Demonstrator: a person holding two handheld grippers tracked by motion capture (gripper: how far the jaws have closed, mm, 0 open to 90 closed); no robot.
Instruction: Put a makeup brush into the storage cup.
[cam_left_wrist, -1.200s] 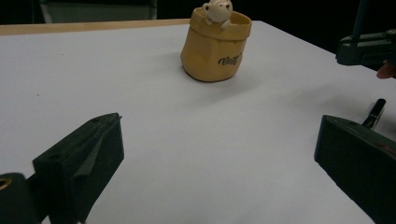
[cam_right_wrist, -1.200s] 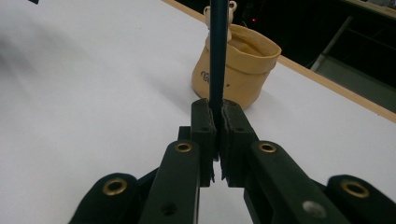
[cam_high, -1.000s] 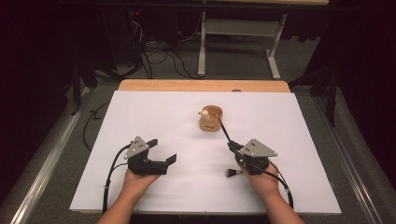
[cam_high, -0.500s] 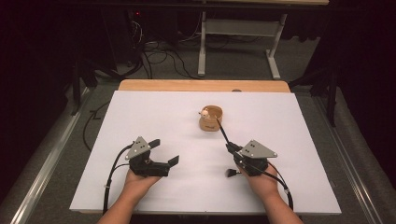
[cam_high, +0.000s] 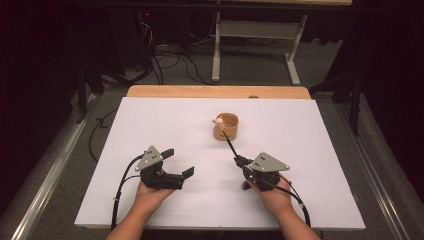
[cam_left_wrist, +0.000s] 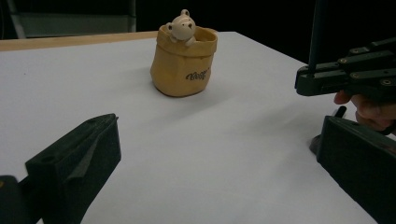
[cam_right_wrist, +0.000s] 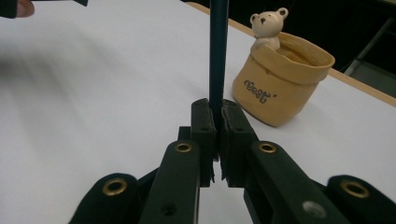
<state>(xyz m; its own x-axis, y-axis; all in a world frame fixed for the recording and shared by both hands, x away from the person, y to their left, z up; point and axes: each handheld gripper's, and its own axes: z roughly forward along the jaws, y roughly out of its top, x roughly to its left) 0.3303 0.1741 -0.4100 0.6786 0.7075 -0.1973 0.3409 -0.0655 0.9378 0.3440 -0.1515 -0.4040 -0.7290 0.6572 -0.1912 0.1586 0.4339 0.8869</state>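
A tan sack-shaped pot (cam_high: 226, 127) with a small bear figure (cam_high: 218, 121) on its rim stands upright on the white table (cam_high: 150, 120), right of centre. My right gripper (cam_high: 240, 161) is shut on a thin dark stick (cam_high: 230, 145) that slants up toward the pot; I cannot tell whether its far end touches it. In the right gripper view the pads (cam_right_wrist: 204, 122) clamp the stick (cam_right_wrist: 217, 46), with the pot (cam_right_wrist: 279, 88) beyond on the right. My left gripper (cam_high: 179, 161) rests open at the front left, nothing between its jaws, the pot (cam_left_wrist: 183, 60) ahead.
A wooden strip (cam_high: 215, 92) borders the table's far edge. Beyond it are a desk frame (cam_high: 255, 45) and cables on the floor. A metal rail (cam_high: 45, 185) runs along the left side. The right gripper (cam_left_wrist: 345, 77) shows at the right in the left gripper view.
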